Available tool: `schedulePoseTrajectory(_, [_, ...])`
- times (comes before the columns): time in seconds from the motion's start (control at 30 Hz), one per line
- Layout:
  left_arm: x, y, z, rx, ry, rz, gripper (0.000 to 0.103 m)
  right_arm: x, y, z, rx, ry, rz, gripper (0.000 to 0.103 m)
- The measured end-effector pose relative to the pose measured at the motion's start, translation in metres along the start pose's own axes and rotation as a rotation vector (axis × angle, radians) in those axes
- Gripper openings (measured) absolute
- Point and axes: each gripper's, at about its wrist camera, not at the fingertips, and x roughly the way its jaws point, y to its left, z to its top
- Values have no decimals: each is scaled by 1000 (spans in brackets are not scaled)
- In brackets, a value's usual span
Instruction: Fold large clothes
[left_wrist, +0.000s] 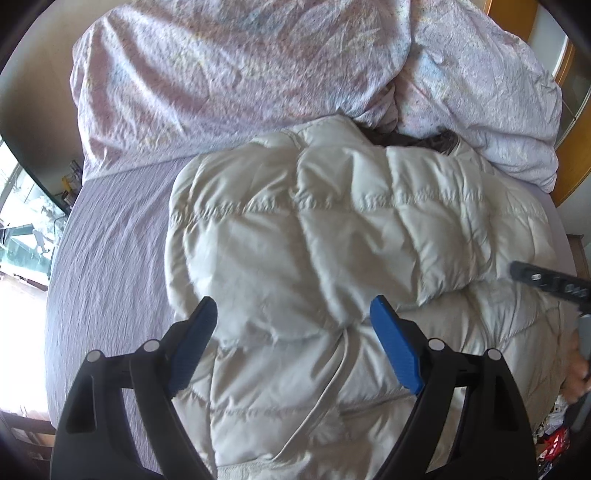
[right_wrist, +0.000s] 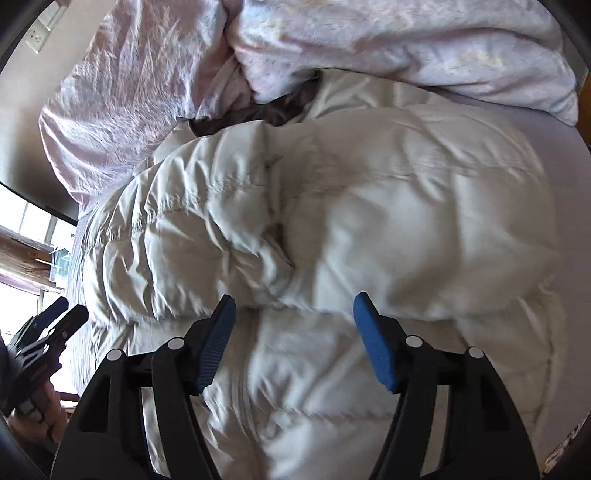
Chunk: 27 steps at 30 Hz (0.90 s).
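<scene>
A cream quilted puffer jacket (left_wrist: 332, 236) lies spread on the lilac bed sheet (left_wrist: 110, 240), its sleeves folded in over the body and its dark collar lining toward the pillows. It also fills the right wrist view (right_wrist: 351, 229). My left gripper (left_wrist: 293, 310) is open and empty, hovering just above the jacket's lower part. My right gripper (right_wrist: 293, 304) is open and empty too, above the folded sleeve. The right gripper's black tip shows at the right edge of the left wrist view (left_wrist: 546, 282). The left gripper shows at the left edge of the right wrist view (right_wrist: 44, 332).
A crumpled pink-patterned duvet (left_wrist: 229, 70) and pillows (right_wrist: 406, 44) are piled at the head of the bed behind the jacket. A window (left_wrist: 22, 229) lies to the left. A wooden frame (left_wrist: 569, 177) stands at the right. Clutter (left_wrist: 554, 439) sits at the lower right.
</scene>
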Motion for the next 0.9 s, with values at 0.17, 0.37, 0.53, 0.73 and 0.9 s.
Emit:
schedulePoseTrajectory(0.17, [-5, 22, -26, -23, 22, -14, 85, -26, -45, -23, -5, 22, -6, 68])
schedulePoseTrajectory(0.37, [-7, 59, -72, -44, 84, -20, 84, -46, -116, -64, 45, 95, -15, 68])
schedulePoseTrajectory(0.53, [-6, 80, -105, -80, 141, -15, 80, -54, -170, -99, 122, 155, -11, 68])
schedulePoseTrajectory(0.73, [-9, 82, -131, -121, 158, -47, 77, -58, -202, -124, 178, 198, 48, 68])
schedulePoseTrajectory(0.9, [-11, 72, -153, -138, 181, -93, 72, -54, -216, -137, 205, 234, 134, 68])
